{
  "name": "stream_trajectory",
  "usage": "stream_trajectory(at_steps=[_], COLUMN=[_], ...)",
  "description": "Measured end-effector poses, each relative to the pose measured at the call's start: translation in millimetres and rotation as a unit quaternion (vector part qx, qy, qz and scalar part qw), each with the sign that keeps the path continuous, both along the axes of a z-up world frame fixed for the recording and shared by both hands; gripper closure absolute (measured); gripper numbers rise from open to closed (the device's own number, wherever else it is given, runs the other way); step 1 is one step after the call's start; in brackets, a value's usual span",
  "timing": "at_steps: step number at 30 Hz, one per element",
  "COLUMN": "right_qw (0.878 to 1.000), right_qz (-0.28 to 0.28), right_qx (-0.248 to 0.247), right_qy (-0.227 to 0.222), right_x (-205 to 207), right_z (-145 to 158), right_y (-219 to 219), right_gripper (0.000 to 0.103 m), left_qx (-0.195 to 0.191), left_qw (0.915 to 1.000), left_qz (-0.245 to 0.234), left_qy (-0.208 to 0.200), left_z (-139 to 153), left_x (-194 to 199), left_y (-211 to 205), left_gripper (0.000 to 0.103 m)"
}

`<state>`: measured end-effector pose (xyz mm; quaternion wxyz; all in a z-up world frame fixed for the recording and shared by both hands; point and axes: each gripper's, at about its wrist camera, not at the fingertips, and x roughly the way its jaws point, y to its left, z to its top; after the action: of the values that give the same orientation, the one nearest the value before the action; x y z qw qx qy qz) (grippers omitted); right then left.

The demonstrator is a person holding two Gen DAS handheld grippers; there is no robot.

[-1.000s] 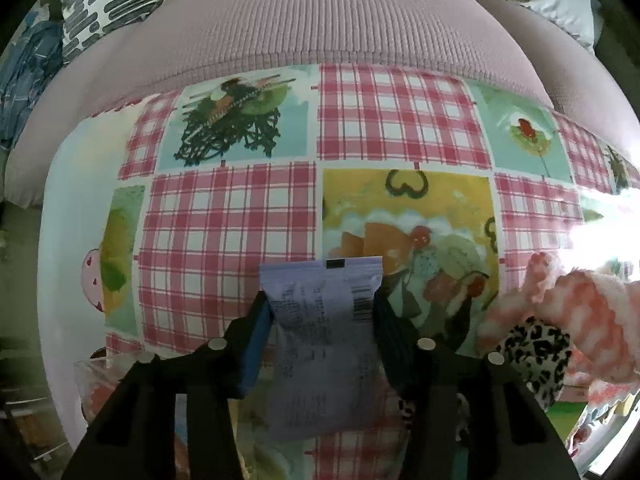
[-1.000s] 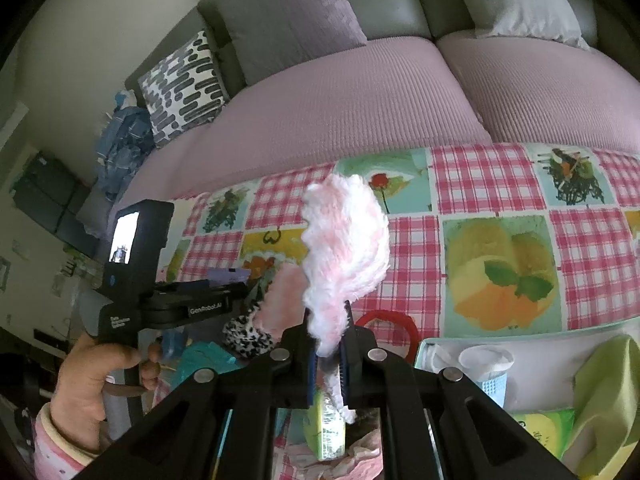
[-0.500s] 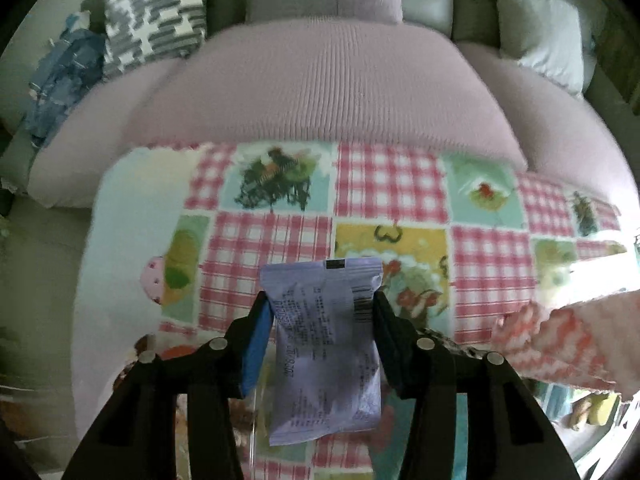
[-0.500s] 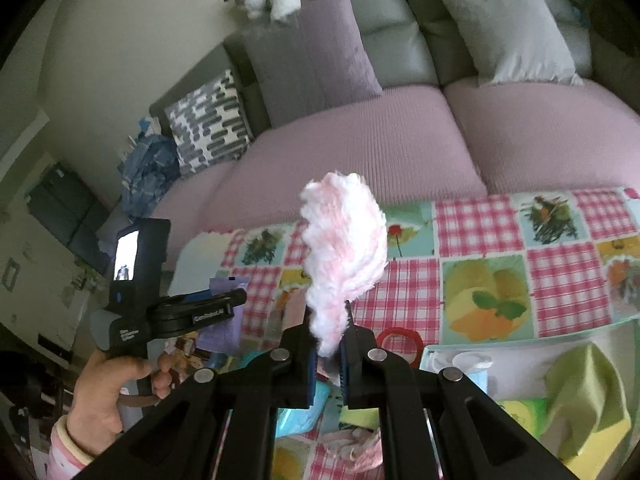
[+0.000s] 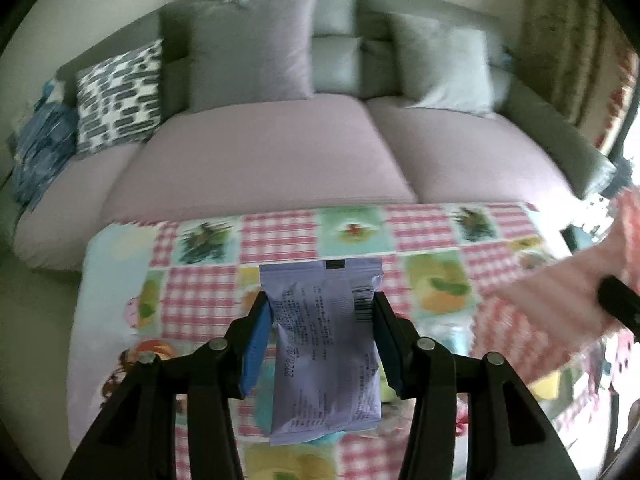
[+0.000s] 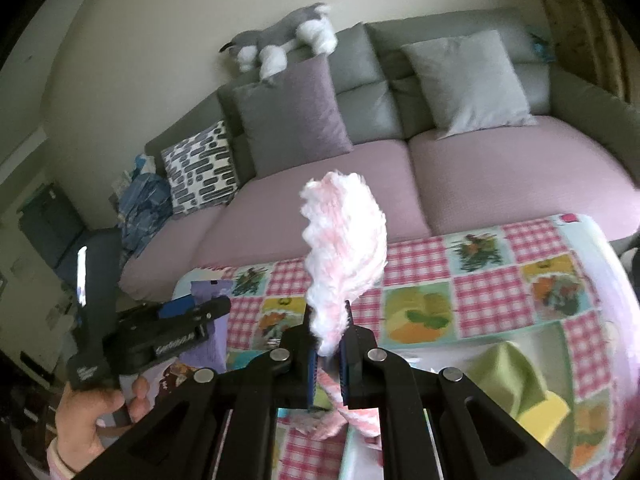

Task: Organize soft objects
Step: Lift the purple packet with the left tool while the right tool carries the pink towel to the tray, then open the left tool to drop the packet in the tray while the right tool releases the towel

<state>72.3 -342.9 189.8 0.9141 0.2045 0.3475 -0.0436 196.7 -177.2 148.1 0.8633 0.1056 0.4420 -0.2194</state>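
Light and crinkly, likely slippery: lilac snack packet [image 5: 324,344] pinched across its width in the left gripper [image 5: 320,320], best kept held by the flat sides. Limp and fluffy: pink-and-white cloth [image 6: 344,248] nipped at its lower end by the nearly closed right gripper [image 6: 329,344]. Both angled downward above the checked surface [image 5: 280,236], before the sofa [image 5: 260,160].

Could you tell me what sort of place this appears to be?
Most likely a home living room: a sofa with cushions, a plush dog on its back, and a table with a patchwork cloth.
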Motion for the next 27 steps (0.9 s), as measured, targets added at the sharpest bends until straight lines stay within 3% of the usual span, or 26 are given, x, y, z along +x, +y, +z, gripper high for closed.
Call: stream_trajectory(at_steps=[6, 10, 12, 19, 27], right_qw=[0.999, 0.996, 0.994, 0.986, 0.981], right_qz=[-0.048, -0.081, -0.095, -0.134, -0.138], right_qx=[-0.012, -0.031, -0.032, 0.035, 0.036], right_qy=[0.004, 0.026, 0.041, 0.09, 0.132], right_x=[-32, -47, -51, -53, -49], right_z=[3, -11, -27, -105, -153], right_y=[-38, -56, -64, -90, -101], right_gripper=[0.094, 0.094, 0.094, 0.094, 0.094], left_qx=[-0.011, -0.007, -0.002, 0.004, -0.003], left_qw=[0.998, 0.9953, 0.9937, 0.9899, 0.9883], left_qz=[-0.062, -0.092, -0.105, -0.119, -0.114], left_qy=[0.005, 0.028, 0.04, 0.077, 0.101], left_z=[-1, -28, -43, -94, -134], left_x=[-46, -66, -73, -80, -74], left_y=[-52, -87, -100, -132, -146], left_gripper=[0.052, 0.052, 0.052, 0.052, 0.052])
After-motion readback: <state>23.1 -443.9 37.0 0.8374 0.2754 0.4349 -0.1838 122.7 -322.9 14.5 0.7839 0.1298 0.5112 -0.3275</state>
